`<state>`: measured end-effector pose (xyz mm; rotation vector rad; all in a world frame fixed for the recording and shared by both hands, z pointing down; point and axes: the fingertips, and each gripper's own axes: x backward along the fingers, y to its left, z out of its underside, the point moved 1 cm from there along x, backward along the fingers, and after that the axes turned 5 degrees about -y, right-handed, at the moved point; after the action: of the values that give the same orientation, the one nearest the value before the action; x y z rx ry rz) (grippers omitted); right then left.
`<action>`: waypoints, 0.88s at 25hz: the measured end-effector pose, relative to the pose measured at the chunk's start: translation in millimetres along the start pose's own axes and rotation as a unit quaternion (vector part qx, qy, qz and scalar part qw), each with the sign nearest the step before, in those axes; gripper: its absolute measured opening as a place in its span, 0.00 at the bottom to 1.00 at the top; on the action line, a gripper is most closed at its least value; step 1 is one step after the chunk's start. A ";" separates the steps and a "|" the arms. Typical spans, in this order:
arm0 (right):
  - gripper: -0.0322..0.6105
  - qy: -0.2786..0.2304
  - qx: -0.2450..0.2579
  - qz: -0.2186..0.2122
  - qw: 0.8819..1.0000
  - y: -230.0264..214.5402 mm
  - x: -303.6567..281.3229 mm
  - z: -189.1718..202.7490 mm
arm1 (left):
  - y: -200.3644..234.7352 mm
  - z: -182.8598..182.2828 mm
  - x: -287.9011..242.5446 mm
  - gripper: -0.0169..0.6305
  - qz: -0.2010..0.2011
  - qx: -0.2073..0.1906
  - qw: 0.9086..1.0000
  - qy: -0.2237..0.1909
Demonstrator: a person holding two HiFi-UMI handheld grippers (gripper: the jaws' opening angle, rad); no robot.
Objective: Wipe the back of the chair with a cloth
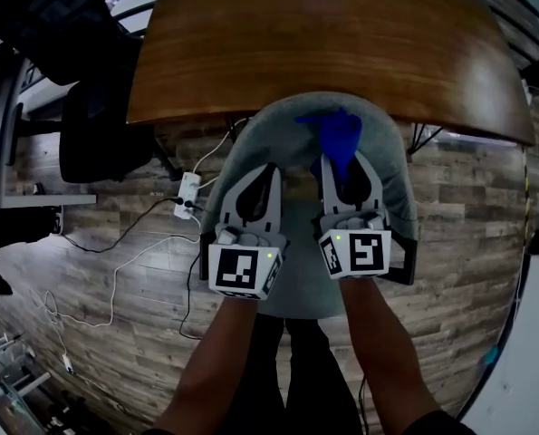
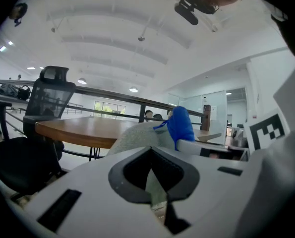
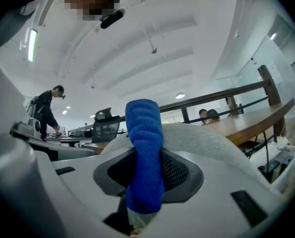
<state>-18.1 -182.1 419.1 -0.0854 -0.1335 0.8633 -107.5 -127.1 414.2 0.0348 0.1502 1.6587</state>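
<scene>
Table [image 1: 323, 34] of brown wood fills the far side, its ends cut off by the frame. Just near it, the grey chair [image 1: 251, 143] has its back under both your grippers. Your left gripper [image 1: 271, 172] has its jaws pressed together, with nothing held. Your right gripper [image 1: 340, 175] pinches the blue cloth [image 1: 340, 139], which sticks out beyond the jaws over the chair's back.

far side of table [image 1: 341, 34] (head view) off-frame
</scene>
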 end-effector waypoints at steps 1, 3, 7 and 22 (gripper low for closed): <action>0.24 -0.001 0.007 -0.017 1.000 13.9 -2.4 2.4 | 6.3 2.2 4.7 0.03 -0.005 0.002 1.000 -0.001; 0.24 -0.001 0.012 -0.046 0.999 39.6 -7.6 10.3 | 19.6 8.9 14.4 0.03 -0.018 0.007 1.000 0.000; 0.24 0.011 -0.001 -0.092 0.996 82.6 -15.3 29.2 | 45.9 22.2 35.1 0.03 -0.048 0.019 0.999 0.003; 0.24 0.027 0.001 -0.160 0.987 129.9 -43.4 66.3 | 80.4 36.7 45.5 0.03 -0.087 0.049 0.995 -0.018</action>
<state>-153.6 -129.8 464.2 -0.0835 -0.0920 0.5398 -187.2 -85.9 457.2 0.1233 0.2018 1.4757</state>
